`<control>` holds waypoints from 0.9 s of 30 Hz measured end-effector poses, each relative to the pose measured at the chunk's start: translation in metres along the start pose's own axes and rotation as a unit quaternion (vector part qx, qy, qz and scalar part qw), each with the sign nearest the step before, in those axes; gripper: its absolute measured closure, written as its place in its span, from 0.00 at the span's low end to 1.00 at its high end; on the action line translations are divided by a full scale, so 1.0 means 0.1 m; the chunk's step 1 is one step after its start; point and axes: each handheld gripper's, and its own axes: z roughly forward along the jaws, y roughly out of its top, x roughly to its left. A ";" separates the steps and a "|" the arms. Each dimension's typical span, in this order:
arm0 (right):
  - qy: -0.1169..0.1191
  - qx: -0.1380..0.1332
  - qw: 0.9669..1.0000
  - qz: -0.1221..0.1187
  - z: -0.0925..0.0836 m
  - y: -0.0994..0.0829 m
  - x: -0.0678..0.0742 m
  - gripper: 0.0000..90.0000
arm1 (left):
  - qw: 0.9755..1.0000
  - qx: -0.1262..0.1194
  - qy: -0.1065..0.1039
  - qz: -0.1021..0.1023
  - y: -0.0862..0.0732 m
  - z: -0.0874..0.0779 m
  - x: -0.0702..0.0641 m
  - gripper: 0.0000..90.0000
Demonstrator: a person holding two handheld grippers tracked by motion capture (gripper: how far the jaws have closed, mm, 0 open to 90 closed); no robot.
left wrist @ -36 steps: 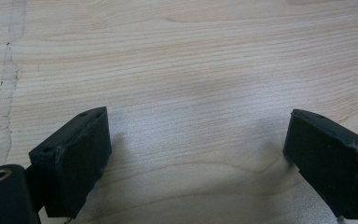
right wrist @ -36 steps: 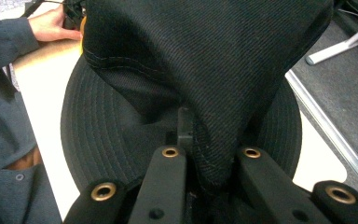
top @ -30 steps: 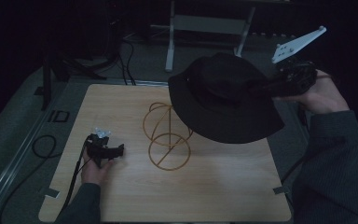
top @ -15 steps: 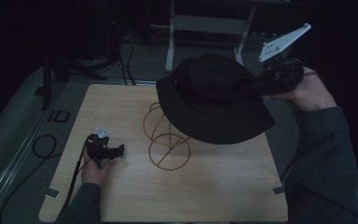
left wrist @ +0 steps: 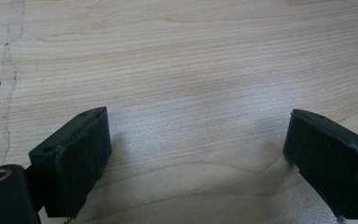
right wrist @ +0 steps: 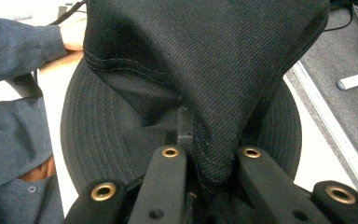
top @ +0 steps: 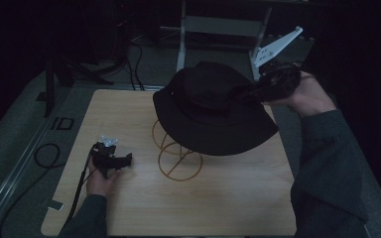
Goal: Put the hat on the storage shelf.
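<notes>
Hat: I see a black brimmed hat (top: 213, 111) held up above the far right part of the tabletop (top: 238, 198), its brim tilted and hanging over the wire stand; it does not rest on the wood.

Hat, close: in the right gripper view the dark twill fabric (right wrist: 205, 70) bunches down into my fingers, and the stitched brim spreads out behind it.

Right gripper: my right gripper (top: 273, 84) sits at the hat's right edge, fingers pressed together on a fold of the hat (the pinch itself is buried in cloth). The pale three-cornered plate (top: 277, 47) sticks up above it.

Wire stand: a thin golden wire stand (top: 178, 158) stands on the tabletop under the hat, one ring flat on the wood, its upper loops partly covered by the brim. Whether hat and wire touch, I cannot tell.

Left gripper: my left gripper (top: 111, 159) lies low on the left side of the tabletop, well apart from the stand. In the left gripper view its fingers (left wrist: 74, 158) are spread wide over bare wood grain, with nothing between them.

Surroundings: dark floor with cables (top: 47, 153) beside the tabletop's left edge.
</notes>
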 end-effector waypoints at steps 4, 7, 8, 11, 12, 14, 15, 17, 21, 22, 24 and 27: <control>0.004 0.004 1.000 -0.004 0.09 0.05 0.01 0.97 | 1.000 0.001 0.000 0.001 0.00 0.00 0.00 0.09; 0.005 0.009 1.000 -0.008 0.16 0.09 0.02 0.96 | 1.000 0.001 -0.001 0.000 0.00 0.00 0.00 0.09; 0.005 0.011 1.000 -0.008 0.19 0.11 0.02 0.96 | 1.000 0.001 -0.001 0.000 0.00 0.00 0.00 0.09; 0.010 0.014 1.000 -0.009 0.26 0.13 0.01 0.96 | 1.000 0.001 -0.001 0.000 0.00 0.00 0.00 0.09; 0.011 0.014 1.000 -0.010 0.28 0.14 0.01 0.96 | 1.000 0.001 -0.001 0.000 0.00 0.00 0.00 0.09; 0.014 0.018 1.000 -0.010 0.32 0.15 0.02 0.96 | 1.000 0.001 -0.001 0.000 0.00 0.00 0.00 0.09; 0.015 0.020 1.000 -0.011 0.35 0.16 0.02 0.96 | 1.000 0.001 -0.001 0.000 0.00 0.00 0.00 0.09; 0.016 0.027 0.999 -0.013 0.39 0.17 0.02 0.96 | 1.000 0.001 0.000 0.000 0.00 0.00 0.00 0.09; 0.019 0.033 0.999 -0.011 0.48 0.18 0.02 0.96 | 1.000 0.001 -0.001 0.000 0.00 0.00 0.00 0.09; 0.019 0.034 0.999 -0.010 0.50 0.19 0.02 0.96 | 1.000 0.001 -0.001 0.000 0.00 0.00 0.00 0.09; 0.019 0.039 0.999 -0.011 0.53 0.20 0.02 0.96 | 1.000 0.001 -0.001 0.000 0.00 0.00 0.00 0.09; 0.021 0.041 0.999 -0.011 0.57 0.20 0.02 0.96 | 1.000 0.001 -0.001 0.000 0.00 0.00 0.00 0.09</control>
